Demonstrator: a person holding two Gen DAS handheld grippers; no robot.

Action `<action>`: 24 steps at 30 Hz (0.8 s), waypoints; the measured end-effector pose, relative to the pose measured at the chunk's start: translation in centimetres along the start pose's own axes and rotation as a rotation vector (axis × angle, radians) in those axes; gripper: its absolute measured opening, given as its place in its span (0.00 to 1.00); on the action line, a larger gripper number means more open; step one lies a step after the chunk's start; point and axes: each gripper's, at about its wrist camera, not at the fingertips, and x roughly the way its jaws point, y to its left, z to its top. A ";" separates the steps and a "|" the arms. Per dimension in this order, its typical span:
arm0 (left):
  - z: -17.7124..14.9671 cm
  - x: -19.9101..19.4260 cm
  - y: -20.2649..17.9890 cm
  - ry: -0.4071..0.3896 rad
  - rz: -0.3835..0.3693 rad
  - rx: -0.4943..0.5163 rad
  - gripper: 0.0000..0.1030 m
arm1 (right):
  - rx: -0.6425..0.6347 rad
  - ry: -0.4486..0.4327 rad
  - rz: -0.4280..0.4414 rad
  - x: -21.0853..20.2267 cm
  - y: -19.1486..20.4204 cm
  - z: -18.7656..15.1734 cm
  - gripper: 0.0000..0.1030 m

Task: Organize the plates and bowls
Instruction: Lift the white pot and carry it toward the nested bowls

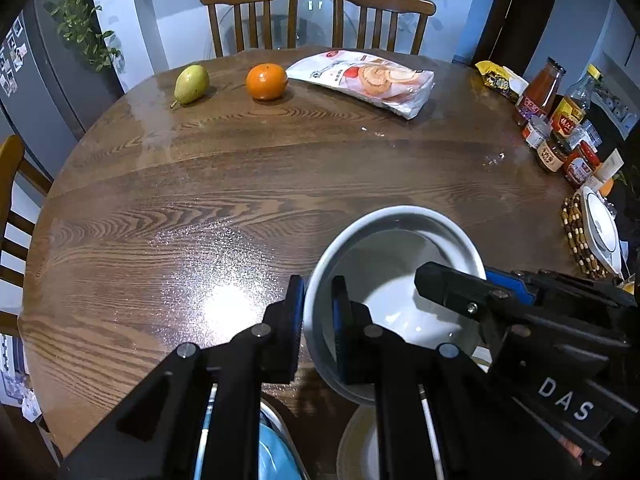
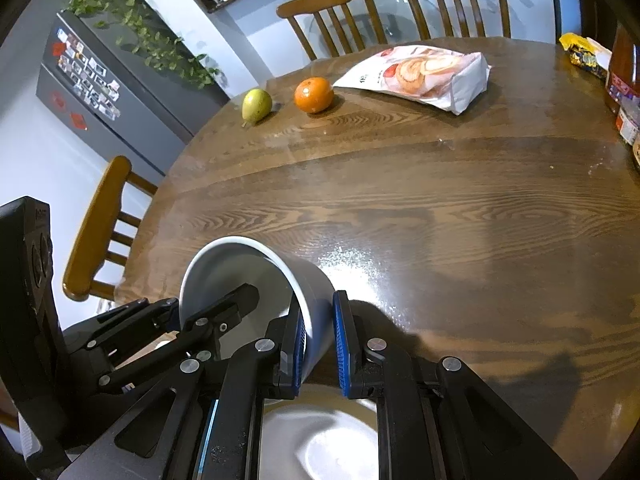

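A deep white bowl (image 1: 404, 240) hangs tilted above the wooden table (image 1: 200, 208), held from both sides. My left gripper (image 1: 319, 308) is shut on the bowl's left wall, one blue pad inside and one outside. My right gripper (image 1: 480, 284) is shut on the opposite wall. The right wrist view shows the same bowl (image 2: 228, 268), with my right gripper (image 2: 320, 320) clamping its near wall and my left gripper (image 2: 180, 312) on the far side. Below the bowl lies a white plate (image 2: 320, 440). Another white plate (image 1: 600, 232) rests on a beaded mat at the right edge.
A pear (image 1: 192, 84), an orange (image 1: 267, 81) and a snack bag (image 1: 360, 80) lie at the far side. Bottles and jars (image 1: 556, 128) crowd the right edge. Wooden chairs (image 1: 252, 16) ring the table. Something blue (image 1: 276, 456) shows under my left gripper.
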 end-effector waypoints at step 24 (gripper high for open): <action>-2.7 -3.8 -3.4 -0.046 -0.007 0.063 0.11 | 0.010 -0.059 -0.014 -5.2 -0.5 -3.5 0.15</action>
